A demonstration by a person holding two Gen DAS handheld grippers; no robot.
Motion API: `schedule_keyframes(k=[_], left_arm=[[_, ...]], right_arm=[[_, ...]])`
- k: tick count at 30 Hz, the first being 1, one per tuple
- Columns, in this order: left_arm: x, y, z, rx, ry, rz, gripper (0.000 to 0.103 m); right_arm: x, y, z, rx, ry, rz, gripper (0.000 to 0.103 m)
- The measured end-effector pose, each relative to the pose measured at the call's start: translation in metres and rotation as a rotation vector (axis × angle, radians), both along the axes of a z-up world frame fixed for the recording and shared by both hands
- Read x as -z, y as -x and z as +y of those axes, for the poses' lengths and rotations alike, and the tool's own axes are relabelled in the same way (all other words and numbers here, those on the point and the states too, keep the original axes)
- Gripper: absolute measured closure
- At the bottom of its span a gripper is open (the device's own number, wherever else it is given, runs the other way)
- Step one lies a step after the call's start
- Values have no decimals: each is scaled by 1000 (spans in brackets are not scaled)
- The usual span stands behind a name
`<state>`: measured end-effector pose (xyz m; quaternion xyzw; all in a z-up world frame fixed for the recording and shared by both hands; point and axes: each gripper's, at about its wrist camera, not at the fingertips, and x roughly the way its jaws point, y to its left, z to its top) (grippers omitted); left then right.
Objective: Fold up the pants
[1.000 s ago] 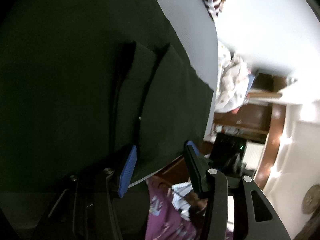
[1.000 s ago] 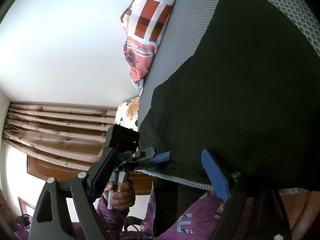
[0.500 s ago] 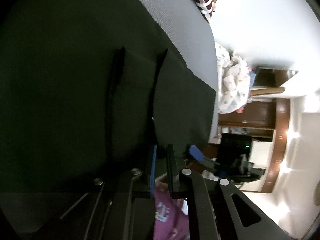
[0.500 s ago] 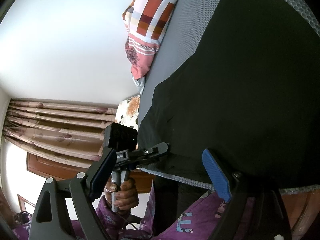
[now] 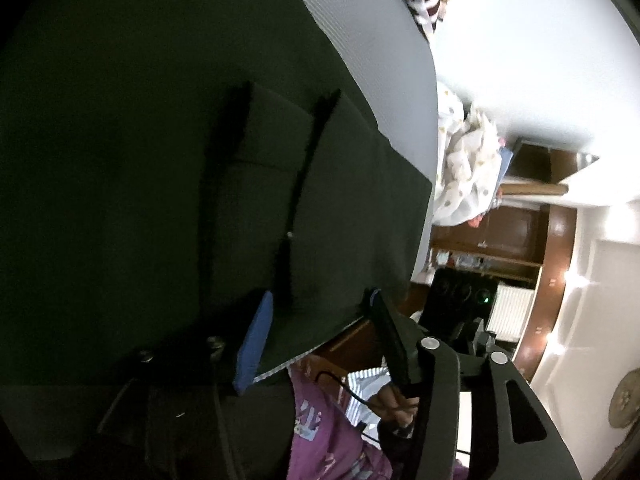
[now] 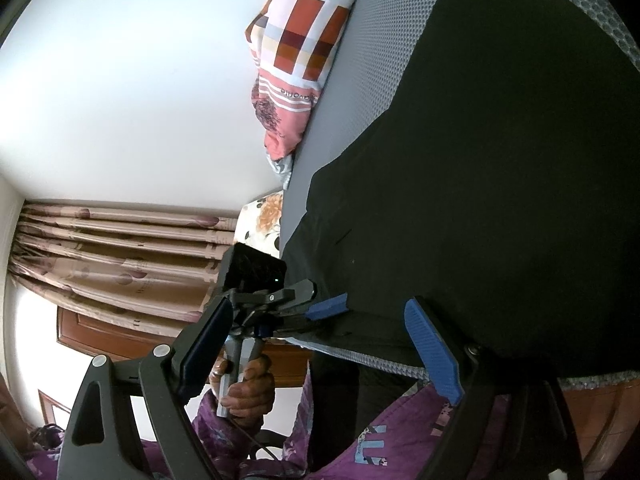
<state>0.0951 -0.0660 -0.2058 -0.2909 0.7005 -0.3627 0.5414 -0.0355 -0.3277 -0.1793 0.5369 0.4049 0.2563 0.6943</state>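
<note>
Black pants (image 5: pixel 160 160) lie spread flat on a grey bed (image 5: pixel 380 60); they also fill the right wrist view (image 6: pixel 500 180). My left gripper (image 5: pixel 320 328) is open, its blue-padded fingers (image 5: pixel 256 340) straddling the pants' near edge at the bed's edge. It also shows in the right wrist view (image 6: pixel 316 304), held by a hand (image 6: pixel 248 388). My right gripper (image 6: pixel 320 352) is open and empty, with one blue pad (image 6: pixel 432 352) close to the pants' near edge.
A checked pillow (image 6: pixel 296 52) lies at the head of the bed. A white spotted cloth (image 5: pixel 464 168) hangs off the bed's far side. Curtains (image 6: pixel 120 256), wooden furniture (image 5: pixel 520 232) and the person's purple clothing (image 6: pixel 360 440) are nearby.
My left gripper shut half a second ago and has opened wide again at the pants' edge. My right gripper has stayed open and barely moved.
</note>
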Motion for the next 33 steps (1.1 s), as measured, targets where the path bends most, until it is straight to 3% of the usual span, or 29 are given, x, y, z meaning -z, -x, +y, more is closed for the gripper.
schedule_keyframes(k=[2,7,15,20,29,32,33], left_arm=[[0,-2,-4,1,15,23,37],[9,-4,-3,-51,81,83,35],[3,0,-8,-65,89,26,38],[-3,1,-13,-58,114,21,38],[4,1,-9,-84,148,64,38],[4,0,-9,-91,161,69,38],[3,-1,-10,-93,166,72,38]], right_arm=[[1,1,-1,4,-10,-1,17],[3,2,-4,12,-42,-8,17],[2,2,-2,-8,-54,-9,16],[8,-2,15,-44,-228,12,12],[12,-10,31,27,-177,98,12],[11,-13,39,58,-143,178,12],[12,-12,44,62,-172,214,12]])
